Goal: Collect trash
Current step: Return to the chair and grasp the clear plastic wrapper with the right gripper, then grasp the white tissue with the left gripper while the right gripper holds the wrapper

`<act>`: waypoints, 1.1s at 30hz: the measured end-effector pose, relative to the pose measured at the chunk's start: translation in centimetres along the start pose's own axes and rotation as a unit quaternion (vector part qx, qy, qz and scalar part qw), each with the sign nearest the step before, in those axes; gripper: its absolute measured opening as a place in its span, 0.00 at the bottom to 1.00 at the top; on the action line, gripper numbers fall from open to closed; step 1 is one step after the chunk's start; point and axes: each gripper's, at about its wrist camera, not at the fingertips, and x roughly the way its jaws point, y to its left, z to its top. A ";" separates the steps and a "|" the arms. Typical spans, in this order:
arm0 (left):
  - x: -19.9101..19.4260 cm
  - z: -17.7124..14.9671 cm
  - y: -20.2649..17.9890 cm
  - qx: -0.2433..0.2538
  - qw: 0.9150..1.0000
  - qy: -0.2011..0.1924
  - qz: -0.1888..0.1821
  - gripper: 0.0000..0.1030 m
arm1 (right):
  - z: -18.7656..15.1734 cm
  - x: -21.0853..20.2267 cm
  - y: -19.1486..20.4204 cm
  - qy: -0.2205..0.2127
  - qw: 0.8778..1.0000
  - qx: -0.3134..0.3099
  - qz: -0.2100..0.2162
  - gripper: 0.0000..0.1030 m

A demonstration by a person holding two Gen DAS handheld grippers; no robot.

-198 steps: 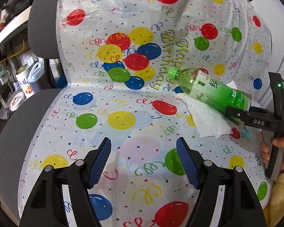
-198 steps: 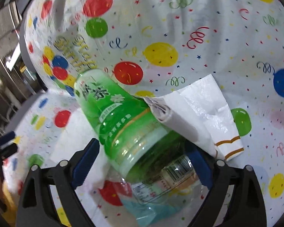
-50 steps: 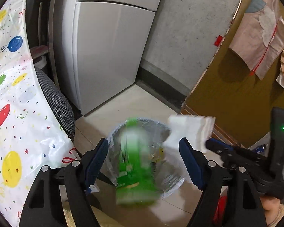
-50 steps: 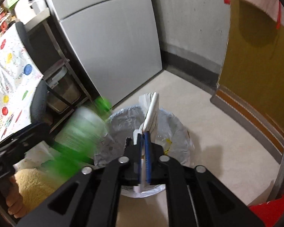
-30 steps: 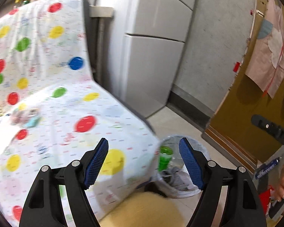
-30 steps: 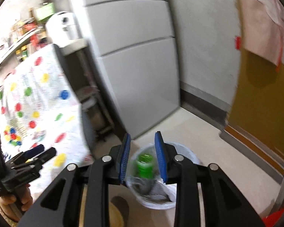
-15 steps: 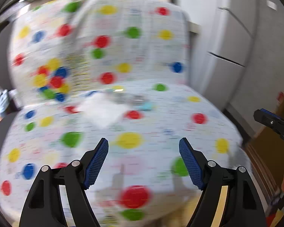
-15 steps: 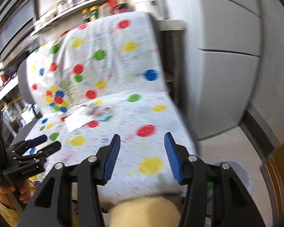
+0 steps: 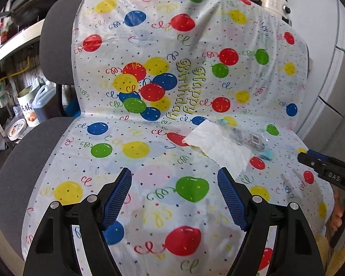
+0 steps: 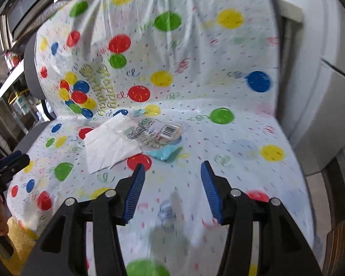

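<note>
A white paper napkin (image 9: pixel 218 147) lies on the chair seat, which is draped in a balloon-print plastic cover (image 9: pixel 149 151). A clear plastic wrapper with a barcode (image 9: pixel 248 138) and a light-blue end lies against the napkin's right side. In the right wrist view the napkin (image 10: pixel 110 145) and the wrapper (image 10: pixel 158 133) lie just ahead of my right gripper. My left gripper (image 9: pixel 174 197) is open and empty over the seat's front. My right gripper (image 10: pixel 171 191) is open and empty, short of the wrapper. It also shows at the right edge of the left wrist view (image 9: pixel 319 163).
The chair's grey backrest (image 9: pixel 55 43) and seat edge (image 9: pixel 23 161) show on the left. Tins and a jug (image 9: pixel 32 110) stand on the floor behind it. A white fridge (image 10: pixel 329 87) stands on the right. A shelf with bottles is behind the chair.
Both grippers have swung from the trash bin back to the chair. The green bottle and the folded paper went into the bin, and the right gripper has opened.
</note>
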 end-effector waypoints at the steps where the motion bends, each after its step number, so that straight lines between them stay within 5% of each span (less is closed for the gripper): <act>1: 0.4 0.1 -0.1 0.000 1.000 0.002 -0.002 0.75 | 0.5 1.1 -0.1 0.006 1.000 -0.002 0.010 0.57; 11: 6.0 2.4 -1.7 0.021 0.999 0.022 0.009 0.75 | 5.1 9.8 -1.8 0.051 0.998 -0.003 0.044 0.59; 20: 9.7 3.7 -2.1 0.013 0.999 0.046 0.005 0.75 | 6.2 13.1 -3.8 0.069 0.995 0.019 0.071 0.64; 25: 9.3 3.4 -2.0 0.014 0.999 0.048 0.010 0.75 | 5.7 12.4 -3.6 0.083 0.991 0.018 0.101 0.20; 33: 8.0 2.2 -2.5 0.024 0.998 0.060 0.004 0.75 | 1.9 5.9 0.2 0.071 0.993 -0.036 0.082 0.03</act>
